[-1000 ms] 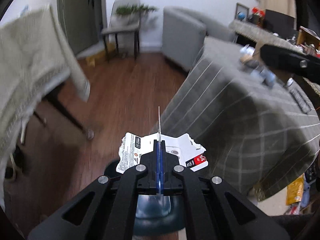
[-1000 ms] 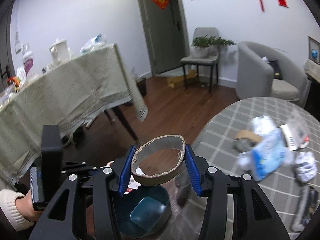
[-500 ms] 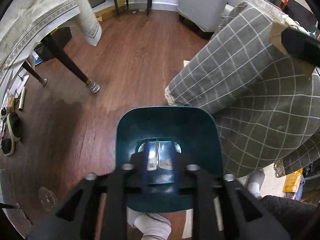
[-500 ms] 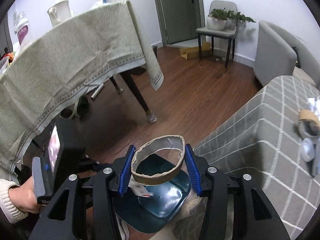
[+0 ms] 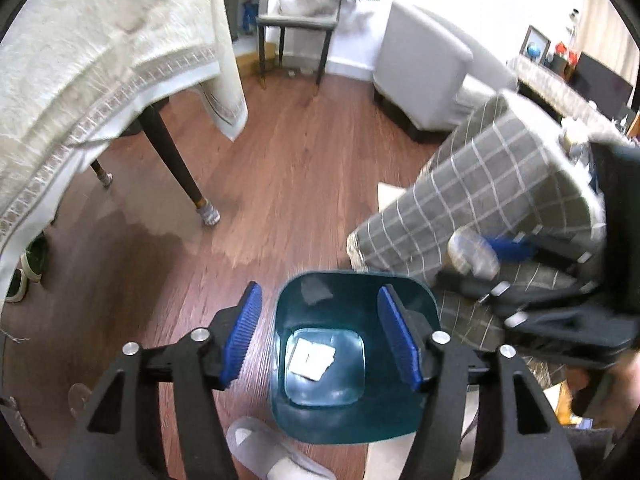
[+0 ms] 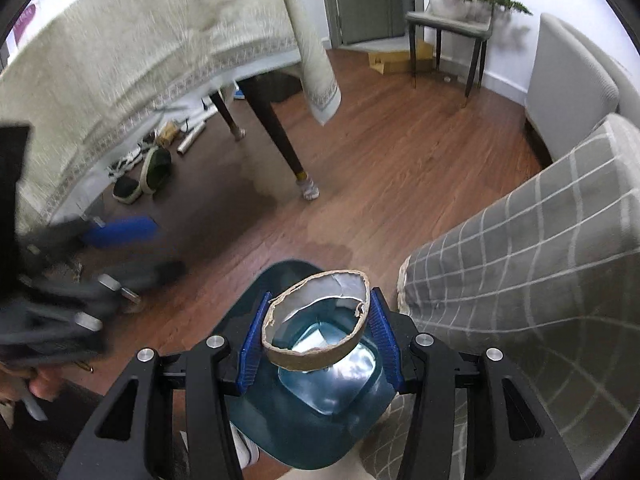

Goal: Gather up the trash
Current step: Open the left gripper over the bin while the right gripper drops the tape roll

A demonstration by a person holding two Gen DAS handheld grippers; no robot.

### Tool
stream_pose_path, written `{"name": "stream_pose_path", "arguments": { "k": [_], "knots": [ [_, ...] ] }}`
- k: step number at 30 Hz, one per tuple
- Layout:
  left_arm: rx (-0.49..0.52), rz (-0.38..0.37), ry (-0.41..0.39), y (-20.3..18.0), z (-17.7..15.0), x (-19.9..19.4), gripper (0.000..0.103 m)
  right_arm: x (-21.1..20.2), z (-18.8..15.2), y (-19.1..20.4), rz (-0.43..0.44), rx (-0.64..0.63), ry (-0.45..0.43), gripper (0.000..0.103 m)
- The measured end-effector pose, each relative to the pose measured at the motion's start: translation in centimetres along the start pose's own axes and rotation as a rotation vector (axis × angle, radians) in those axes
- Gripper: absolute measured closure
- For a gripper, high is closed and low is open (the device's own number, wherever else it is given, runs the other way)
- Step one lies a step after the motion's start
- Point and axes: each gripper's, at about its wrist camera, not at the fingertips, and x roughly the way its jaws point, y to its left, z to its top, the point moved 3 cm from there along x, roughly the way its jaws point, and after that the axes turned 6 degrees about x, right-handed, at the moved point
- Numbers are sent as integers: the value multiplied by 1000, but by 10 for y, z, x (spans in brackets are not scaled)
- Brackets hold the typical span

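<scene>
Bin (image 5: 352, 420) is sitting on the wood floor (image 5: 280, 184), near the checked cloth (image 5: 500, 184) on its right. I'm holding the left gripper (image 5: 320, 340) over its mouth, jaws spread apart and gripping nothing. White card (image 5: 312, 358) is lying flat on the bin bottom. I'm keeping the right gripper (image 6: 318, 336) above the bin too, jaws clamping a torn cardboard ring (image 6: 316, 320) by its sides. Through the ring I'm seeing the bin interior. Pale tablecloth (image 6: 140, 52) is hanging far left.
</scene>
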Motion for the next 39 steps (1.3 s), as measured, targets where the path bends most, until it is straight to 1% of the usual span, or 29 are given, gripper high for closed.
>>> {"name": "stream_pose_path", "arguments": {
  "k": [7, 13, 16, 20, 23, 25, 28, 31, 33, 37, 39],
  "knots": [
    [-21, 9, -96, 10, 13, -26, 35, 32, -15, 7, -8, -17, 68, 53],
    [-77, -13, -136, 18, 21, -42, 35, 60, -28, 17, 15, -21, 131, 53],
    [-85, -14, -158, 18, 26, -50, 35, 71, -33, 21, 10, -31, 158, 53],
    [-82, -20, -189, 16, 31, -60, 35, 83, -43, 25, 26, -33, 202, 52],
    [-69, -18, -202, 12, 35, -64, 35, 88, -49, 29, 32, -47, 229, 51],
    [-59, -14, -210, 9, 37, -66, 35, 90, -52, 29, 31, -48, 246, 45],
    [-44, -12, -226, 2, 41, -70, 35, 84, -53, 25, 26, -42, 241, 44],
    [-4, 20, -244, -7, 44, -74, 35, 76, -52, 20, 26, -25, 225, 44],
    [19, 30, -256, -12, 45, -77, 35, 67, -49, 17, 26, -21, 206, 44],
    [42, 21, -286, -25, 52, -85, 34, 40, -39, 15, 43, -26, 149, 44],
    [54, 18, -309, -33, 56, -90, 30, 26, -37, 14, 49, -34, 120, 44]
  ]
}}
